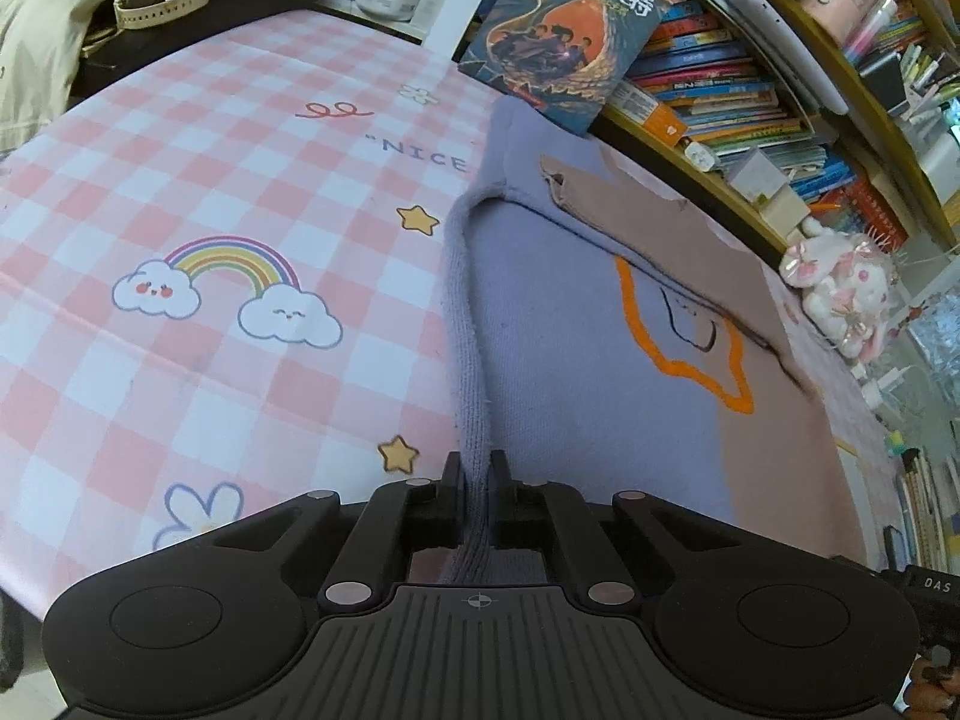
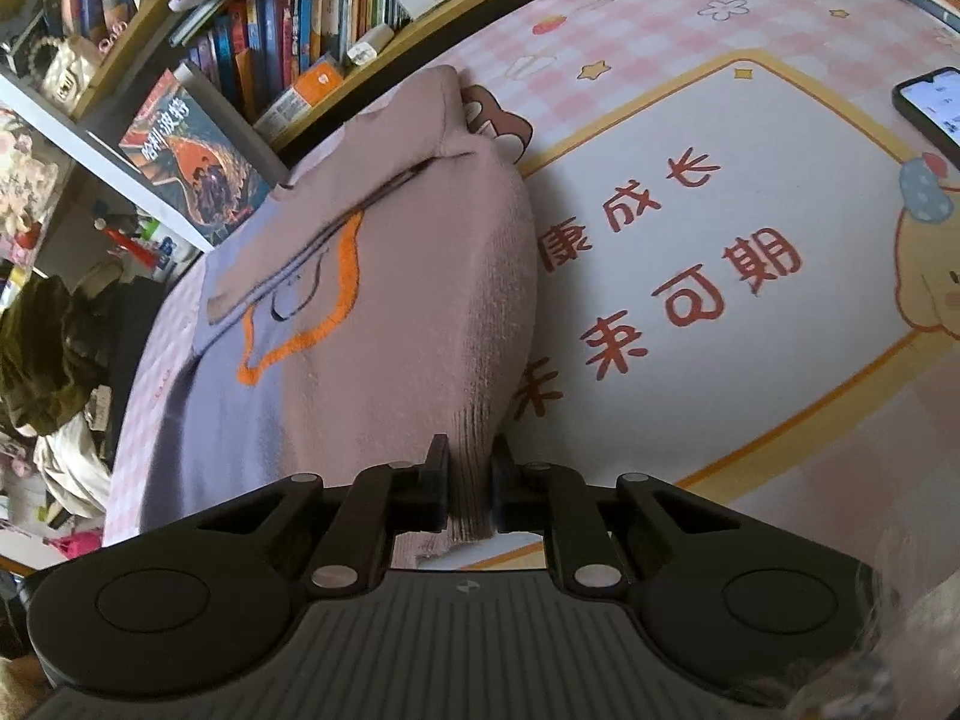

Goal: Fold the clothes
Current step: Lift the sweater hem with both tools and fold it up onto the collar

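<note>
Mat [image 1: 180, 180] left lies open (books [image 1: 708, 84] seemingly crowd behind).

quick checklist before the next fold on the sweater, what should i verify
1. Left gripper clamped on the lilac ribbed hem of the sweater: ok.
2. Right gripper clamped on the pink ribbed hem: ok.
3. Sleeve already laid across the body: ok.
4. Bare mat beside the sweater: ok.
5. Phone lying apart from the sweater: ok.
6. Book leaning at the sweater's far edge, may snag: cannot tell.
</note>
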{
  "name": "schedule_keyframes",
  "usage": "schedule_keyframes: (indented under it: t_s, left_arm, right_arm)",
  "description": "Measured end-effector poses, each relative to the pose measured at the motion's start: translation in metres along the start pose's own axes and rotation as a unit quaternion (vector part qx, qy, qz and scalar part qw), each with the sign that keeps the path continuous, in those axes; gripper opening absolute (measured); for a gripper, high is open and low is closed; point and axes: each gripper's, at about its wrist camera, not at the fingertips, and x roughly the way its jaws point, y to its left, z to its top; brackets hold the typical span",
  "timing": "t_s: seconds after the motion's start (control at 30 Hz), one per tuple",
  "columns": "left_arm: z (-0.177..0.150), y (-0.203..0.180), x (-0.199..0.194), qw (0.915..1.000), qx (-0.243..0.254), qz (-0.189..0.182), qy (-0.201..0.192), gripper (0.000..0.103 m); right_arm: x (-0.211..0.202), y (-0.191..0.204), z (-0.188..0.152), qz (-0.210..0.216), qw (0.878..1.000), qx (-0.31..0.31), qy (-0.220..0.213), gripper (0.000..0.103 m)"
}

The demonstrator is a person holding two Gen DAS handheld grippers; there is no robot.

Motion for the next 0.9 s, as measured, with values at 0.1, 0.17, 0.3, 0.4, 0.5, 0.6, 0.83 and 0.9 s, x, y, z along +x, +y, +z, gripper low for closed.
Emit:
schedule_keyframes:
  t_s: [0.1,0.17,0.3,0.4,0.5,0.6,0.83,0.9]
  left_arm:
    - [-0.005,0.000,-0.006,1.0000,-0.006,-0.006,-0.002,0.005]
    - [-0.010,0.000,-0.011,0.9999,-0.010,-0.009,-0.003,0.005]
    - [-0.022,-0.001,-0.022,0.9998,-0.018,-0.013,-0.003,0.005]
    - [-0.032,-0.002,-0.031,0.9996,-0.025,-0.014,-0.004,0.005]
    - [-0.043,-0.003,-0.040,0.9994,-0.032,-0.014,-0.004,0.005]
    - [-0.053,-0.004,-0.048,0.9992,-0.038,-0.013,-0.004,0.005]
    - [-0.073,-0.004,-0.061,0.9988,-0.046,-0.016,0.000,0.005]
    - [-0.077,-0.003,-0.064,0.9986,-0.049,-0.018,0.002,0.005]
  right_arm:
    - [-0.006,-0.002,-0.001,0.005,1.000,0.001,-0.001,0.011]
    - [-0.009,-0.005,-0.003,0.009,1.000,0.004,0.001,0.011]
    - [-0.018,-0.011,-0.009,0.012,1.000,0.005,0.005,0.011]
    - [-0.025,-0.017,-0.015,0.015,1.000,0.006,0.009,0.011]
    - [-0.033,-0.023,-0.023,0.018,1.000,0.006,0.013,0.011]
    - [-0.041,-0.027,-0.032,0.021,1.000,0.005,0.018,0.011]
    - [-0.059,-0.038,-0.048,0.026,0.999,0.007,0.023,0.011]
    - [-0.063,-0.041,-0.053,0.026,0.999,0.010,0.024,0.011]
